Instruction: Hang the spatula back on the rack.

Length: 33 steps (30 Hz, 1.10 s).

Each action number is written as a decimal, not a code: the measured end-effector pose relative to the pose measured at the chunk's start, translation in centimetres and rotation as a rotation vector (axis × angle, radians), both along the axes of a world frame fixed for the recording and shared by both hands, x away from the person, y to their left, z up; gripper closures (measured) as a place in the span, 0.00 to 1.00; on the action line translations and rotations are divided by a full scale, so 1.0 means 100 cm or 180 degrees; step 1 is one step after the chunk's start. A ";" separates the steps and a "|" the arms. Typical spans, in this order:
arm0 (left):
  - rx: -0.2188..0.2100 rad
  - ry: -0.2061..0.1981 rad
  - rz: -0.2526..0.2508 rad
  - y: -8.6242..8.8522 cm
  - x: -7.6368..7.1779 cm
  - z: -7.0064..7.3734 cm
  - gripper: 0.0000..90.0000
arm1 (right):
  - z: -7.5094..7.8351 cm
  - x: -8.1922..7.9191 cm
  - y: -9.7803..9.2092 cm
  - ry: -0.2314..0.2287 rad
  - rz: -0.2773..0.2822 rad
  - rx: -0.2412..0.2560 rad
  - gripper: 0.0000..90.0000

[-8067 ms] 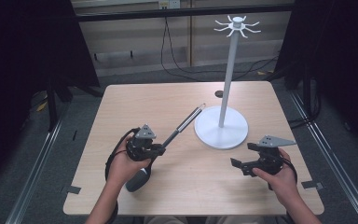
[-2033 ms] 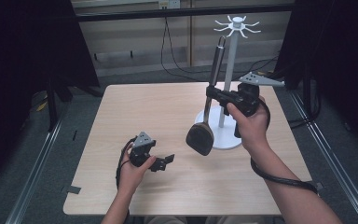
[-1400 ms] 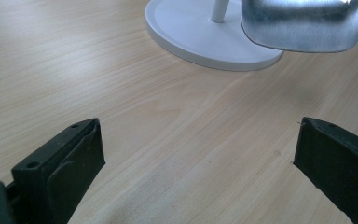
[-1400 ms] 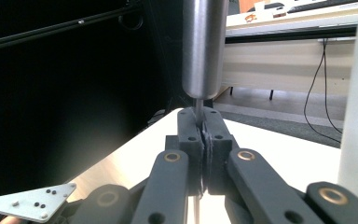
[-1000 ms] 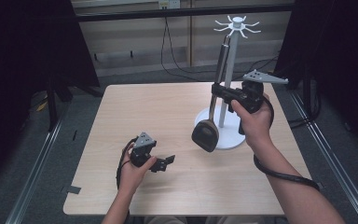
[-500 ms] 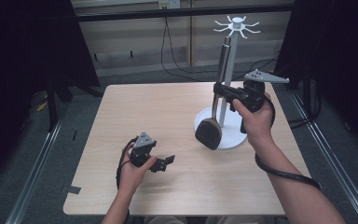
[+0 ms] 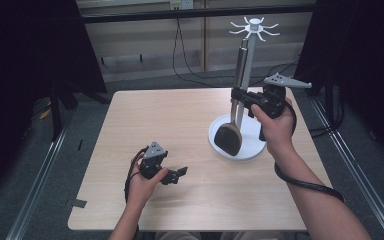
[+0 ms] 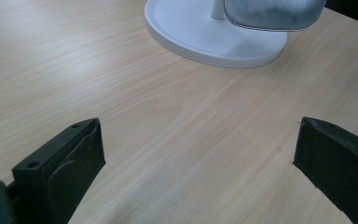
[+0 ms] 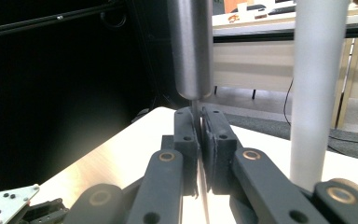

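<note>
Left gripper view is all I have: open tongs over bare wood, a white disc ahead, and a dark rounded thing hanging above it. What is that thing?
Observer: It's the dark head of a spatula, hanging head-down over the stand's white base.
Operator: What holds it up?
Observer: The right gripper; its tongs are shut on the thin shank just under the metal handle.
Operator: Is it on a hook yet?
Observer: No. The handle's top sits below the ring of hooks, close beside the pole.
</note>
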State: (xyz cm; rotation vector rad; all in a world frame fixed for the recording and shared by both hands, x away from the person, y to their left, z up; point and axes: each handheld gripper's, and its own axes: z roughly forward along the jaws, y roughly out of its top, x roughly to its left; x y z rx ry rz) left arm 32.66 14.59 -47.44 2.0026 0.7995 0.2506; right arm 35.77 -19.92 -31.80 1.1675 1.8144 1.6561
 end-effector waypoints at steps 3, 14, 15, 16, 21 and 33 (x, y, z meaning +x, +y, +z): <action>-0.0010 0.0005 -0.0008 0.000 0.001 0.000 0.02 | 0.000 0.000 -0.001 -0.0005 -0.0023 -0.0001 0.94; -0.0004 0.0000 -0.0030 -0.003 0.002 0.000 0.02 | 0.000 0.001 -0.001 -0.0029 -0.0079 -0.0131 0.86; -0.0008 0.0004 -0.0025 -0.002 0.002 0.000 0.02 | 0.000 0.001 -0.001 -0.0029 -0.0079 -0.0131 0.86; 0.0001 -0.0012 -0.0029 -0.002 0.002 0.001 0.02 | 0.000 0.001 -0.001 -0.0031 -0.0086 -0.0144 0.85; -0.0003 -0.0006 -0.0039 -0.003 0.002 0.001 0.02 | 0.000 0.000 -0.005 -0.0021 -0.0149 -0.0163 0.72; 0.0012 -0.0007 -0.0040 -0.003 0.002 0.000 0.02 | -0.007 -0.011 -0.014 0.0012 -0.0198 -0.0306 0.31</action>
